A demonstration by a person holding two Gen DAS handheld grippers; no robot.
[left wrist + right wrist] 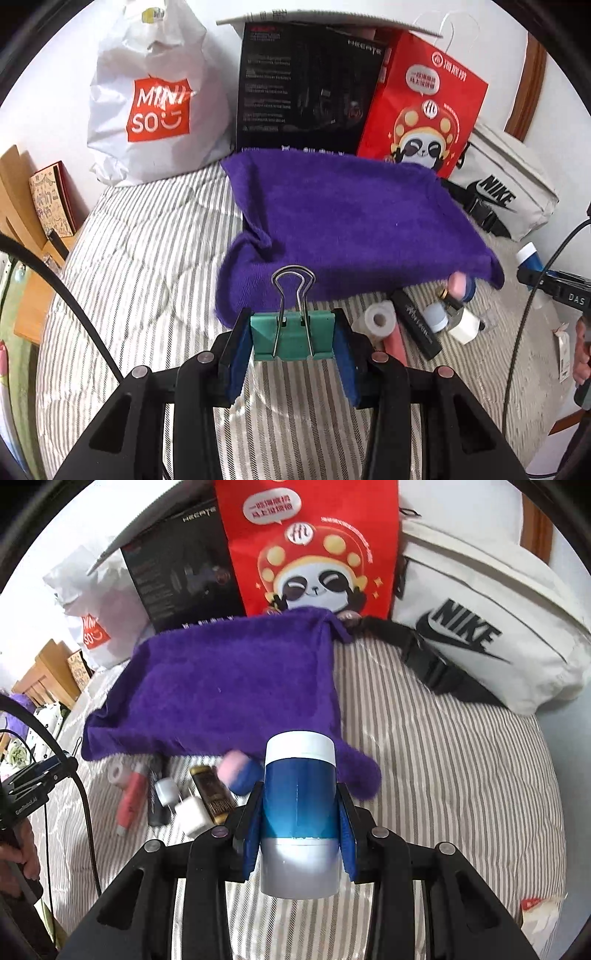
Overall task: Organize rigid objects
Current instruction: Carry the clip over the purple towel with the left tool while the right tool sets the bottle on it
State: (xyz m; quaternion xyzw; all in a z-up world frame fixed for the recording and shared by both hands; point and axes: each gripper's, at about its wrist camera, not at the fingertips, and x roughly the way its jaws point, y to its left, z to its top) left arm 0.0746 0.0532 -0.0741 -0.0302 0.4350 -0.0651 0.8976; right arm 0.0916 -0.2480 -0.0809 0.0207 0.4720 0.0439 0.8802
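Note:
My left gripper [293, 338] is shut on a green binder clip [291, 338], held above the striped bed. My right gripper [300, 805] is shut on a blue and white bottle [300, 794], also held over the bed. A purple towel [343, 225] lies ahead of both, also in the right wrist view [229, 686]. At its near edge lies a cluster of small items: a tape roll [378, 319], a pink tube [129, 797], a black stick [417, 325], a white adapter [192, 814], a brown and gold case [214, 794] and a pink and blue ball [236, 771].
Along the wall stand a white Miniso bag [155, 96], a black box [310, 85], a red panda bag [421, 107] and a white Nike bag [491, 627]. A wooden nightstand [29, 229] is at left. Cables cross both views.

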